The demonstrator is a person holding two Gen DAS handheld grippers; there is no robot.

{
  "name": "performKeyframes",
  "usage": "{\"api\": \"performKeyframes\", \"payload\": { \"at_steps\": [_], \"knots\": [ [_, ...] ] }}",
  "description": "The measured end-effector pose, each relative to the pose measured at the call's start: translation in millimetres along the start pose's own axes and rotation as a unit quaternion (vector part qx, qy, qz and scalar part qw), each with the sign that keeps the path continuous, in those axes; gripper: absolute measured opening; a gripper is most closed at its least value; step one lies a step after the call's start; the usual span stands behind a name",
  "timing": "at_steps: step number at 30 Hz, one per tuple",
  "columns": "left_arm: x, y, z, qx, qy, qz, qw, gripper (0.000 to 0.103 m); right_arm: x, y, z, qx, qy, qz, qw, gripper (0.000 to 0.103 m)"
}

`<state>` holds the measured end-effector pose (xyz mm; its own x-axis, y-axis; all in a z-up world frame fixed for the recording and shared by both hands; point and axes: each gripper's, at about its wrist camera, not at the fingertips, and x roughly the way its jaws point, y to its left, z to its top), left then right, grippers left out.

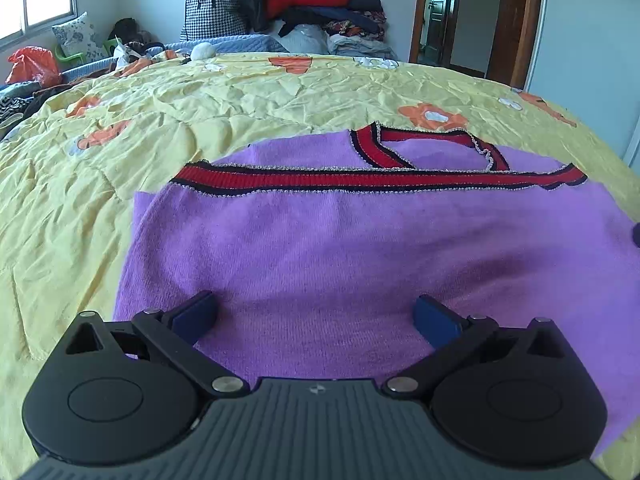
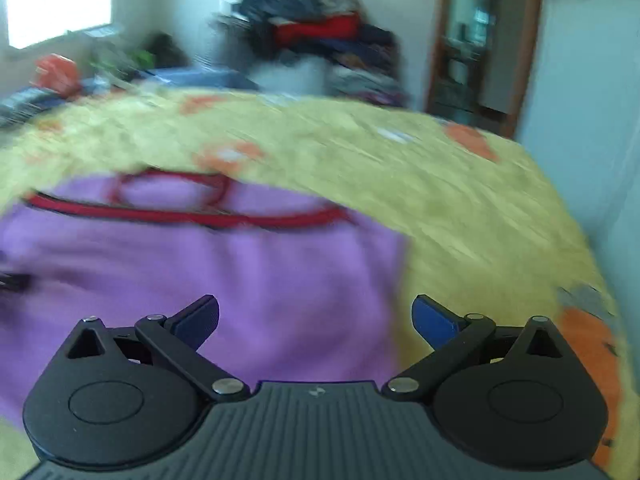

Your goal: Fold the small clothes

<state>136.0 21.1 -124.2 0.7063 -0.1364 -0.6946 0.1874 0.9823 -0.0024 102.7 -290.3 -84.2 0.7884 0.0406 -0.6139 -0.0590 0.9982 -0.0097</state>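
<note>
A small purple knit top [image 1: 340, 248] with red and black trim lies folded on a yellow flowered bedspread [image 1: 120, 140]; its trimmed hem lies across just below the V neckline. My left gripper [image 1: 316, 316] hovers over the near part of the top, jaws wide open, nothing between the blue pads. In the blurred right wrist view the same purple top [image 2: 240, 272] fills the left and middle. My right gripper [image 2: 316, 316] is open above the top's right edge, its right pad over the bedspread [image 2: 460, 220].
A tall pile of clothes [image 1: 312, 4] and a checked bag [image 1: 212, 12] stand beyond the bed's far edge. A red bag [image 1: 32, 66], cushions and loose clothes lie at the far left. An open doorway [image 1: 452, 20] is at the back right.
</note>
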Motion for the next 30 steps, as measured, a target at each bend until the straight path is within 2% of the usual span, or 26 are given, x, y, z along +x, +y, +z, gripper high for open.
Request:
{"api": "performKeyframes", "payload": {
  "at_steps": [3,5,7,10,16,18,21,23,25,26,27,28,30],
  "knots": [
    [0,0,0,0.001,0.001,-0.002,1.0000,0.103,19,23,0,-0.031,0.016,0.008,0.999,0.103],
    [0,0,-1,0.003,0.001,-0.004,1.0000,0.103,36,23,-14,-0.038,0.056,-0.002,0.998,0.103],
    [-1,1,-2,0.005,-0.001,-0.008,1.0000,0.103,32,4,-28,-0.005,0.041,0.024,0.999,0.103],
    [-2,2,-2,0.010,-0.001,-0.012,0.9999,0.103,16,1,-38,-0.002,0.049,0.002,0.999,0.103],
    [-6,9,-2,0.030,0.005,-0.036,0.9989,0.103,1,-7,-52,0.009,0.052,0.002,0.999,0.103],
    [-17,21,0,0.005,0.014,-0.060,0.9981,0.103,-3,-5,-41,0.007,0.057,0.000,0.998,0.103],
    [-37,40,-10,-0.028,0.017,-0.083,0.9960,0.103,-18,-5,-26,0.007,0.016,-0.007,1.000,0.103],
    [-42,46,-23,-0.023,0.027,-0.077,0.9964,0.103,-18,-5,-25,-0.003,0.022,0.026,0.999,0.103],
    [-45,42,-38,0.021,0.030,-0.049,0.9981,0.103,-14,0,-31,-0.021,0.024,0.058,0.998,0.103],
    [-48,38,-46,0.045,0.023,-0.040,0.9979,0.103,-10,2,-35,-0.035,0.036,0.062,0.997,0.103],
    [-51,39,-52,0.051,0.016,-0.039,0.9978,0.103,-1,3,-40,-0.048,0.065,0.037,0.996,0.103],
    [-53,43,-54,0.046,0.018,-0.041,0.9980,0.103,1,-3,-48,-0.050,0.062,0.026,0.996,0.103],
    [-58,47,-48,0.044,0.038,-0.042,0.9974,0.103,1,-25,-55,0.001,0.071,0.025,0.997,0.103]
  ]
}}
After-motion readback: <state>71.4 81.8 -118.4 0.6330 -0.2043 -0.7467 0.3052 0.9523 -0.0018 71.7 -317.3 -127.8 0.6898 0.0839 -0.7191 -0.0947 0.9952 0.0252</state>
